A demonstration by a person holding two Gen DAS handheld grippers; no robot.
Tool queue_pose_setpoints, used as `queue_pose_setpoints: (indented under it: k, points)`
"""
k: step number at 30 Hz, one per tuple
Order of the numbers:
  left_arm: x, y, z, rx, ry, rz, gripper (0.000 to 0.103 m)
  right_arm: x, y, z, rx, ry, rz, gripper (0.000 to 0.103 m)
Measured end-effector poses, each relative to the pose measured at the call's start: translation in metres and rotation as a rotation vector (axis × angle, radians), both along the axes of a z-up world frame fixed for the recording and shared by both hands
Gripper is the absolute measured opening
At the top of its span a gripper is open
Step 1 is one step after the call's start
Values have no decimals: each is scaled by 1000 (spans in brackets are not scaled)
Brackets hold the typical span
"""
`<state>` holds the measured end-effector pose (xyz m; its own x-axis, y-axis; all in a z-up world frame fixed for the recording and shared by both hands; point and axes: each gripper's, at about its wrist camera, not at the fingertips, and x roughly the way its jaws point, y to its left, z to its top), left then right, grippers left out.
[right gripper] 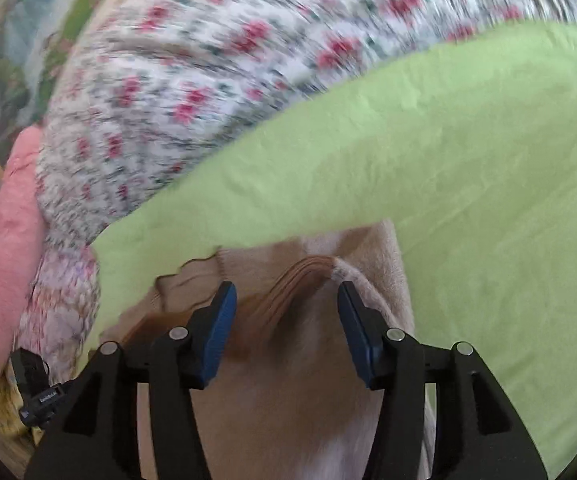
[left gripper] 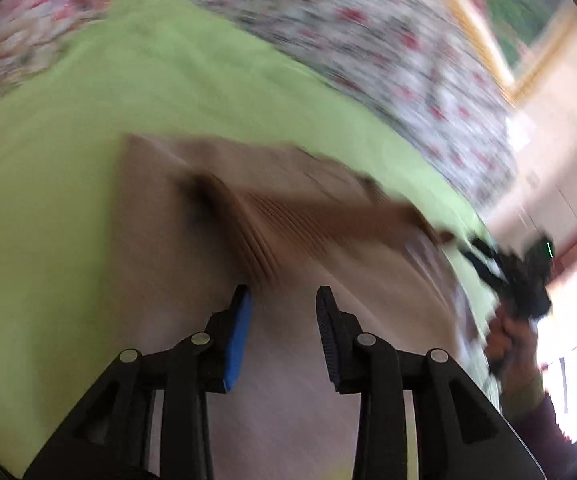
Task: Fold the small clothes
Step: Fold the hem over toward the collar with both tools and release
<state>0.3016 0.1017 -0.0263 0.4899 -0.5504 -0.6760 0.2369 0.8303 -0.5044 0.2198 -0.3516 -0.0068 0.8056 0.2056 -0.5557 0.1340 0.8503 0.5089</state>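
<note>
Both grippers, left gripper [left gripper: 284, 304] and right gripper [right gripper: 286, 300], gape released directly above the beige garment [left gripper: 192, 248], its brown ribbed band [left gripper: 320, 220] running crosswise between them.

Green sheet [left gripper: 88, 160] [right gripper: 468, 168]: plain, light green, lightly creased, spread over the floral cover. Floral cover [left gripper: 368, 40] [right gripper: 176, 92]: white cloth with red flowers and dark leaves, lying beyond the sheet's far edge; blurred in both views. Pink cushion [right gripper: 0, 264]: soft, fuzzy, touching the cover's left edge in the right wrist view. Framed picture [left gripper: 500, 12]: gold frame, green subject, blurred. Pale wall [left gripper: 560, 184] at right.
</note>
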Motion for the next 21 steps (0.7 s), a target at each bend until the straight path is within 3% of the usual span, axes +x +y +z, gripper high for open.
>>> queue_pose_setpoints:
  k: [3,6,8,9,13,16,17,19,21]
  points:
    - [-19,-40,5,25,-21,-126,42,-4,52,6,-58,7,284,54]
    - [-13,-76,-1,84,-15,-202,42,10,112,-6,-170,115,533,53]
    - [1,-90,-11,165,7,-214,41,25,133,-19,-231,180,584,53]
    - [12,-89,-16,154,22,-224,40,38,135,-28,-214,220,596,53]
    - [52,-59,-18,99,39,-140,29,80,110,-43,-125,234,505,50]
    - [85,-21,-22,74,49,7,26,109,76,-46,-103,229,336,48]
    - [94,-7,-24,56,56,49,16,117,64,-47,-135,231,262,42]
    - [106,22,-32,-43,75,111,10,126,44,-48,-181,224,149,29]
    - [106,47,-35,-134,73,174,8,123,17,-50,-143,239,1,28]
